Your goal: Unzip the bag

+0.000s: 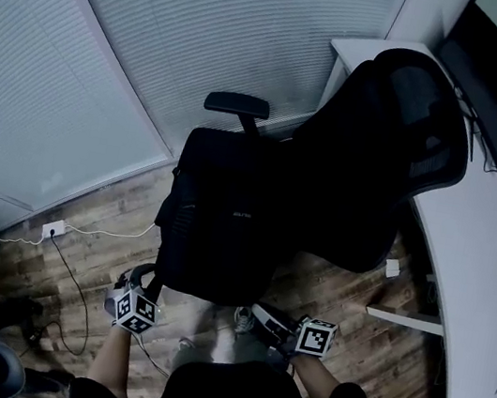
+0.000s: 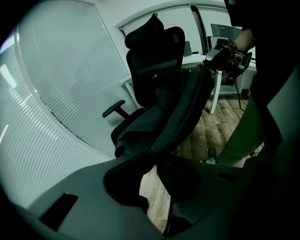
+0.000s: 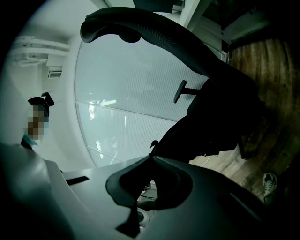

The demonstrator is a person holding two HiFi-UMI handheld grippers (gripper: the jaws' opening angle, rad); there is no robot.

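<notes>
Lettering in white, "VAN" and then cut off, is showing on the dark top (image 1: pixel 204 395) of the person at the bottom of the head view. Nothing else is legible; a small tag on the chair is too tiny to read.

Just ahead, the left gripper (image 2: pixel 155 158) is pinching the lower edge of the bag (image 2: pixel 183 112), its claw closed at the tips. The right gripper (image 3: pixel 150 158) is gripping the bag's other end with its claw shut too, right where a small loop (image 3: pixel 153 143) is sticking up. Whether that loop is the zip pull, I cannot tell.

The bag is black and soft, and it is hanging stretched between the two claws, leaning on the seat of a black office chair (image 2: pixel 154 51). Only the left gripper view is setting it apart from the chair. From the head view it is melting in, black on black, and no zip line is showing.

A pale shoe (image 3: pixel 268 180) is lying on the wood floor (image 1: pixel 121 219). Farther off, a white desk surface (image 1: pixel 469 242) is curving along the right, and ribbed white blinds (image 1: pixel 163 35) are filling the back.
</notes>
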